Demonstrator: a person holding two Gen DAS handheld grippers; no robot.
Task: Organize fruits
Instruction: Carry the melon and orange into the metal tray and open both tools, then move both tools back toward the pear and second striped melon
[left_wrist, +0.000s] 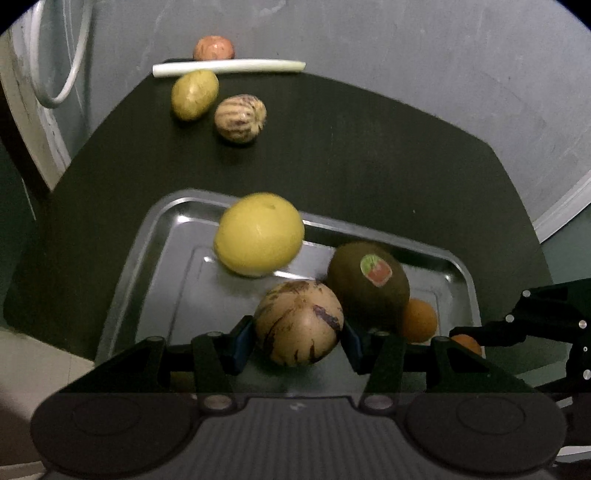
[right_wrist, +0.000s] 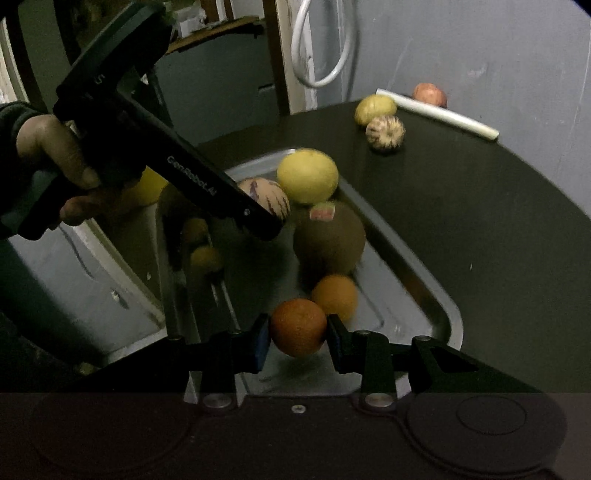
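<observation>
My left gripper (left_wrist: 299, 332) is shut on a tan pepino melon with purple streaks (left_wrist: 299, 323), held over the near part of a steel tray (left_wrist: 147, 258). My right gripper (right_wrist: 297, 332) is shut on an orange (right_wrist: 298, 326) above the tray's near end (right_wrist: 443, 325). In the tray lie a large yellow fruit (left_wrist: 258, 234), a brown-green fruit with a sticker (left_wrist: 369, 284) and a second orange (left_wrist: 419, 319). In the right wrist view a hand (right_wrist: 55, 155) holds the left gripper, whose melon (right_wrist: 266, 194) hangs beside the yellow fruit (right_wrist: 307, 175).
At the dark table's far end sit a yellow-green fruit (left_wrist: 194, 94), a striped fruit (left_wrist: 240, 118), a reddish fruit (left_wrist: 213, 48) and a white stalk (left_wrist: 229, 67). A grey wall stands behind, with a white cable loop (right_wrist: 321, 44).
</observation>
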